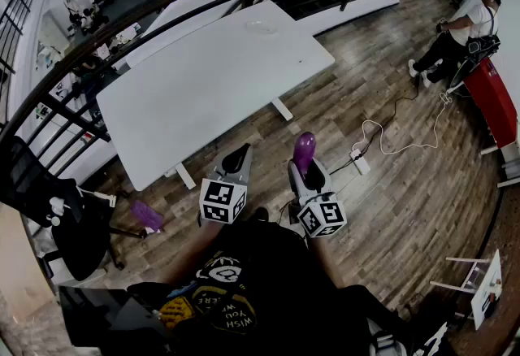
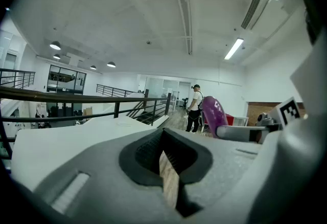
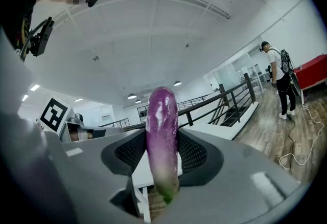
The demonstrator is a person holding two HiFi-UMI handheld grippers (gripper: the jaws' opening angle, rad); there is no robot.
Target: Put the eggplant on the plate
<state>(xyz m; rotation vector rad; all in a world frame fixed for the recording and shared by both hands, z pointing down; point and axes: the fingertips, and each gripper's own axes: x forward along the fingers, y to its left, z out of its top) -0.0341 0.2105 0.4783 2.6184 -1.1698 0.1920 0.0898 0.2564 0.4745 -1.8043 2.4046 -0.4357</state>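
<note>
Purple eggplant (image 3: 162,136) clamped between right gripper (image 1: 309,177) jaws, pads pressing both its sides. Stands upright, long axis up-down: round purple end above jaws, green stem end hanging below. Left gripper (image 2: 168,166) jaws nearly together, thin slit, nothing inside. White bench (image 1: 211,78) well ahead of both.
</note>
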